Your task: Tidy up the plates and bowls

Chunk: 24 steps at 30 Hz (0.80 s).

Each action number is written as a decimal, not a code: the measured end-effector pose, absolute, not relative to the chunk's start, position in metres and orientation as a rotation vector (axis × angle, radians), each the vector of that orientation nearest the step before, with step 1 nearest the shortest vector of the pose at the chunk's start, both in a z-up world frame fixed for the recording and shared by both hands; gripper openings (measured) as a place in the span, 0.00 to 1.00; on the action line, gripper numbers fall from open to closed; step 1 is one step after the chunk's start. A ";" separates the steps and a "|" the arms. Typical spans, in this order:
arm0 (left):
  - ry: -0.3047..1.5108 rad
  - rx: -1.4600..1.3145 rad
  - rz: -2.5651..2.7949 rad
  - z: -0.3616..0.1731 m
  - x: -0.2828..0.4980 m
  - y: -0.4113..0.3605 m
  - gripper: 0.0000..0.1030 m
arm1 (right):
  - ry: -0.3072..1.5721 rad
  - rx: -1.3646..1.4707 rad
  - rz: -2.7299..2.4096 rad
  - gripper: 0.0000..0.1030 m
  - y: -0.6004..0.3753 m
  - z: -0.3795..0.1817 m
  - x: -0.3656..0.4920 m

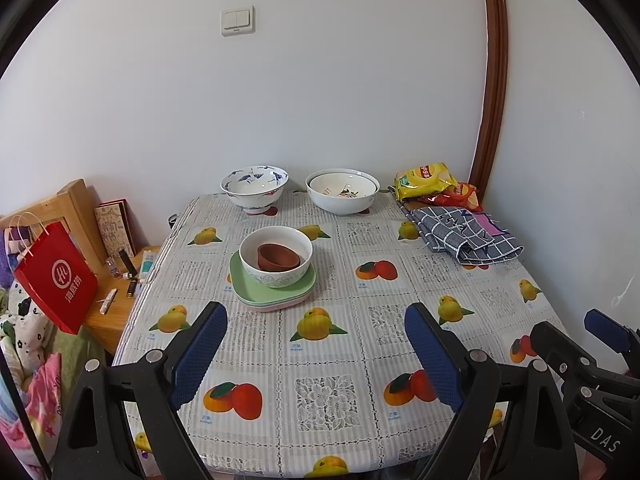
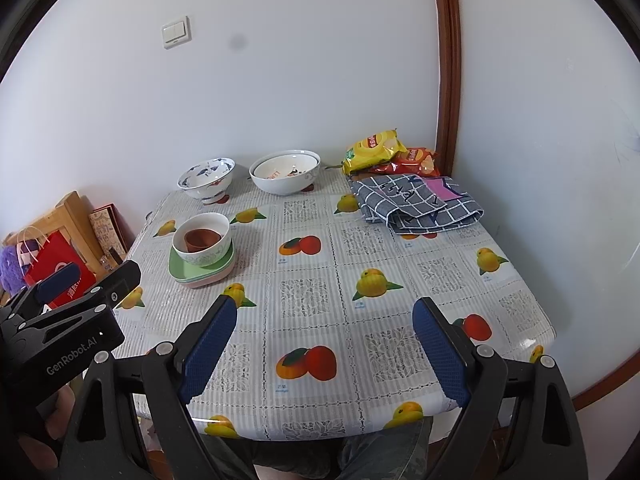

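Observation:
A pale patterned bowl [image 1: 276,278] [image 2: 204,256] holding a small brown bowl [image 1: 278,258] [image 2: 202,240] rests on a stack of plates [image 1: 256,296] [image 2: 180,274], green on top, mid-left on the fruit-print table [image 1: 328,360]. At the back stand a blue-and-white bowl [image 1: 254,184] [image 2: 206,178] and a large white bowl [image 1: 342,196] [image 2: 284,178] with another nested inside. My left gripper [image 1: 316,310] [image 2: 94,276] hovers open over the near side, short of the stack. Beside it, my right gripper [image 2: 326,306] [image 1: 572,328] is open with nothing in it.
Snack bags [image 1: 426,180] and a folded checked cloth [image 1: 464,236] lie at the back right corner. Left of the table are a red paper bag [image 1: 56,280] and a wooden side table [image 1: 108,320] with small items. A person's legs [image 2: 380,456] show under the near edge.

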State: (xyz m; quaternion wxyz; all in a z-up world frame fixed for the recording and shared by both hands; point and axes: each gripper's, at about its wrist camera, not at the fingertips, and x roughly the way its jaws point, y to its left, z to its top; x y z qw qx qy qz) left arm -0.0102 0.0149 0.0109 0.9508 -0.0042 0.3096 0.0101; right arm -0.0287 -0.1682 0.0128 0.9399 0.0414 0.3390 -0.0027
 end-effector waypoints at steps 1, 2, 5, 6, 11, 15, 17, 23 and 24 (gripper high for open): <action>0.629 -0.008 0.021 0.011 -0.010 0.015 0.88 | 0.691 0.084 -0.005 0.86 -0.168 0.013 -0.029; 0.629 -0.007 0.020 0.011 -0.010 0.014 0.88 | 0.690 0.085 -0.006 0.86 -0.169 0.013 -0.029; 0.629 -0.005 0.019 0.012 -0.010 0.013 0.88 | 0.690 0.087 -0.005 0.86 -0.170 0.014 -0.029; 0.628 -0.004 0.019 0.012 -0.009 0.012 0.88 | 0.689 0.086 -0.005 0.86 -0.170 0.014 -0.029; 0.629 -0.005 0.019 0.012 -0.009 0.012 0.88 | 0.687 0.090 -0.005 0.86 -0.170 0.015 -0.029; 0.628 -0.003 0.018 0.013 -0.009 0.012 0.88 | 0.687 0.091 -0.004 0.86 -0.171 0.015 -0.029; 0.628 -0.004 0.019 0.013 -0.008 0.012 0.88 | 0.684 0.091 -0.002 0.86 -0.171 0.015 -0.029; 0.628 -0.004 0.025 0.013 -0.003 0.011 0.88 | 0.675 0.082 0.004 0.86 -0.168 0.017 -0.026; 0.629 -0.002 0.028 0.012 -0.002 0.011 0.88 | 0.676 0.078 0.005 0.86 -0.167 0.016 -0.025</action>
